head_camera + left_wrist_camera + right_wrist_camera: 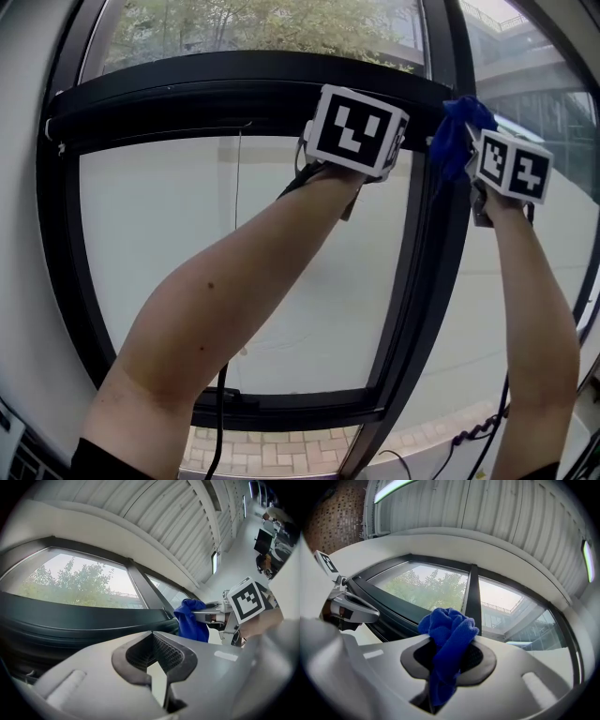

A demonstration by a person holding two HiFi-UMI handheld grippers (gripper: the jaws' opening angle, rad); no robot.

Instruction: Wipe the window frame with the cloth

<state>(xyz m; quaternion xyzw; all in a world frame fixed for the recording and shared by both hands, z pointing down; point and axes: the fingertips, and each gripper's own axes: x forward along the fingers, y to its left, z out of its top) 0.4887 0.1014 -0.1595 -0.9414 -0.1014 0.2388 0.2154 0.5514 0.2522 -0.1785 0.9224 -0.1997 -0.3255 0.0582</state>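
Observation:
The black window frame's horizontal bar [187,89] meets a vertical post [441,253] at the upper right. My right gripper [478,150] is shut on a bunched blue cloth [457,131] and holds it against that junction. In the right gripper view the cloth [450,634] bulges out of the right gripper [449,660], just below the post [472,597]. My left gripper [354,131] is raised in front of the horizontal bar, left of the cloth. In the left gripper view the left gripper [157,660] is shut on nothing, with the cloth [192,620] off to the right.
A white lower pane [169,262] fills the frame below the bar, with a thin cord [236,187] hanging down it. Trees show through the upper glass [262,28]. A white wall [19,187] borders the left. Black cables [220,412] hang near the sill.

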